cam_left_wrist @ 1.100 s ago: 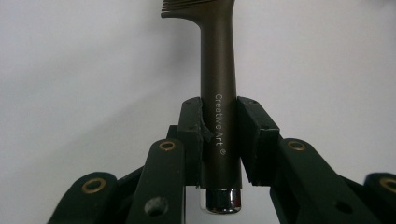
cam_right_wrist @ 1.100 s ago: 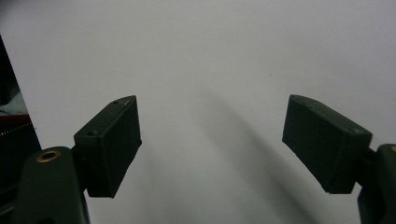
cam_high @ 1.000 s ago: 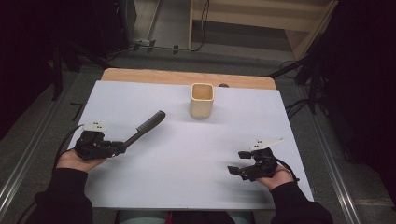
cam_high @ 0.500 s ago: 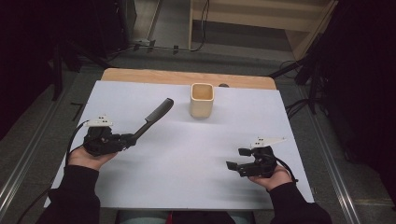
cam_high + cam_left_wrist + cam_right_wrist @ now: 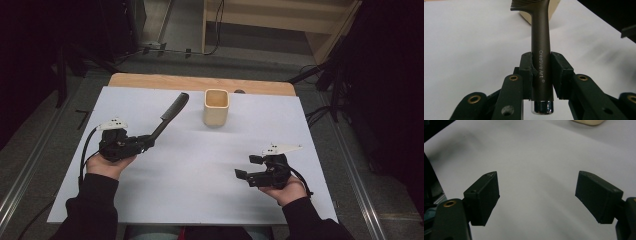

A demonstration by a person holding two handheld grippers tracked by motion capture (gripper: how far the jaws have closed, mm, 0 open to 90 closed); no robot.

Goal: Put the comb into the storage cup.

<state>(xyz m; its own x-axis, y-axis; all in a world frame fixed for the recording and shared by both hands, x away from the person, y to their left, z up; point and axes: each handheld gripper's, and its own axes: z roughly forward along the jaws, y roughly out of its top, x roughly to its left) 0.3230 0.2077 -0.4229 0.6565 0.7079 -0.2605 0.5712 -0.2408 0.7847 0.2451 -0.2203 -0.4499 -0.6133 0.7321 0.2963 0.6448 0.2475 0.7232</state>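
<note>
— While the left gripper (image 5: 145, 143) sits at the left of the white surface (image 5: 200, 200), what is between its jaws?
— A dark comb (image 5: 169, 116), pinched by its handle, head slanting up toward the beige cup (image 5: 216, 107).
— And the right gripper (image 5: 245, 170)?
— Jaws spread wide, holding nothing, low over the surface well apart from the cup.

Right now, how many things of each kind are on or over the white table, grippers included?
Grippers: 2, the left gripper and the right gripper
Comb: 1
Cup: 1
Total: 4
</note>
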